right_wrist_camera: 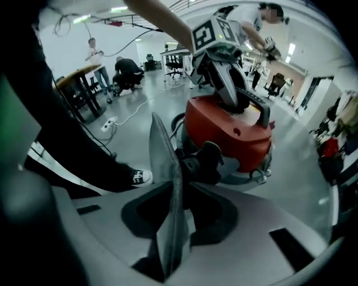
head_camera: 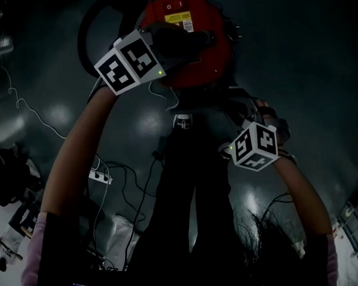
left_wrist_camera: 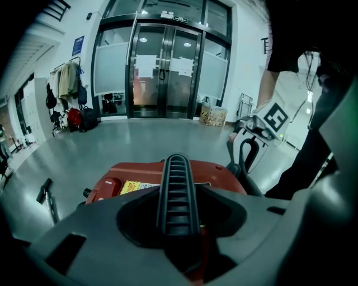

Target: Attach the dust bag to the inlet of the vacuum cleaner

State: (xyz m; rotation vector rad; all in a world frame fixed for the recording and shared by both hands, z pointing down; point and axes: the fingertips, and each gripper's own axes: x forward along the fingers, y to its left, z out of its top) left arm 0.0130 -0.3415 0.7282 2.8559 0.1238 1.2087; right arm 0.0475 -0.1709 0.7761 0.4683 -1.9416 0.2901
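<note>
The red vacuum cleaner [head_camera: 195, 68] stands on the floor in front of the person. My left gripper [head_camera: 172, 40] is shut on its black ribbed handle [left_wrist_camera: 178, 190], which runs between the jaws in the left gripper view. My right gripper [head_camera: 240, 119] is low at the vacuum's near right side. It is shut on the grey dust bag [right_wrist_camera: 168, 184], a thin sheet standing edge-on between its jaws. Just past the bag's top edge, a black fitting [right_wrist_camera: 204, 159] sits at the foot of the red body [right_wrist_camera: 229, 131]. Whether the bag touches it I cannot tell.
The person's dark-trousered legs [head_camera: 188, 199] and a shoe [right_wrist_camera: 140, 177] are close to the vacuum. A power strip [head_camera: 99, 177] and cables lie on the floor to the left. The black hose [head_camera: 86, 27] curves round the vacuum's left. Glass doors [left_wrist_camera: 162, 67] are beyond.
</note>
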